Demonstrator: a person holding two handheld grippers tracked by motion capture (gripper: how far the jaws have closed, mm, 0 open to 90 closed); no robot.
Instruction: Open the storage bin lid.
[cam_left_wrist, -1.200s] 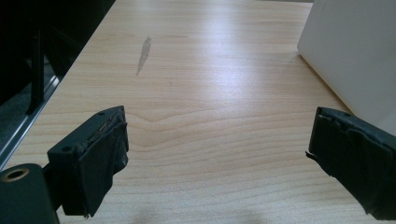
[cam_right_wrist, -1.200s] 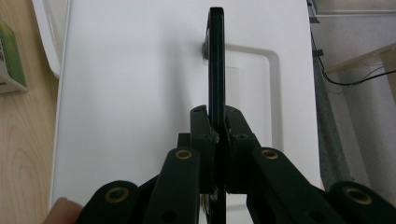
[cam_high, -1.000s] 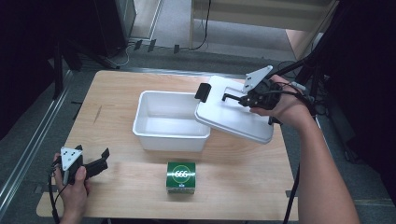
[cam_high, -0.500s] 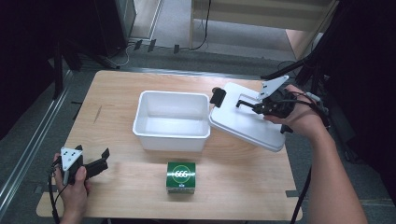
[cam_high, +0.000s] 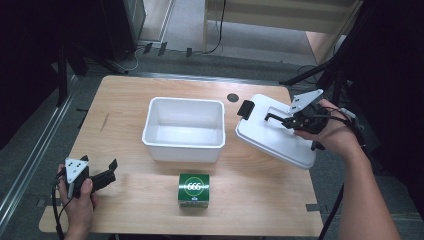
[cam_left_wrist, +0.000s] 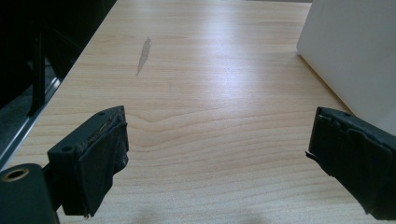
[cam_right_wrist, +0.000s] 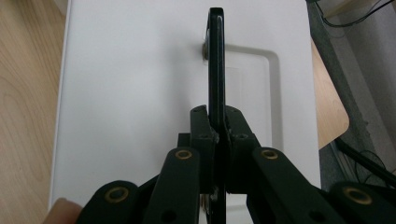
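my right gripper (cam_high: 280, 120) is clamped on the thin black handle (cam_right_wrist: 216, 60) of the white lid (cam_high: 272, 135). in the right gripper view the handle stands edge-on, pinched between the two pads, and runs straight up the middle away from me, with the lid's flat white top spreading out on both sides beneath it. from the high view the lid sits tilted at the right edge of the wooden table (cam_high: 125, 105), just beside the white bin (cam_high: 184, 129) and clear of its opening, its far side overhanging the table edge. the bin is open. my left gripper (cam_high: 102, 175) rests near the front left corner of the table, jaws wide apart with bare wood between them; the bin's wall shows off to the right in the left gripper view. a green box (cam_high: 193, 189) lies in front of the bin.
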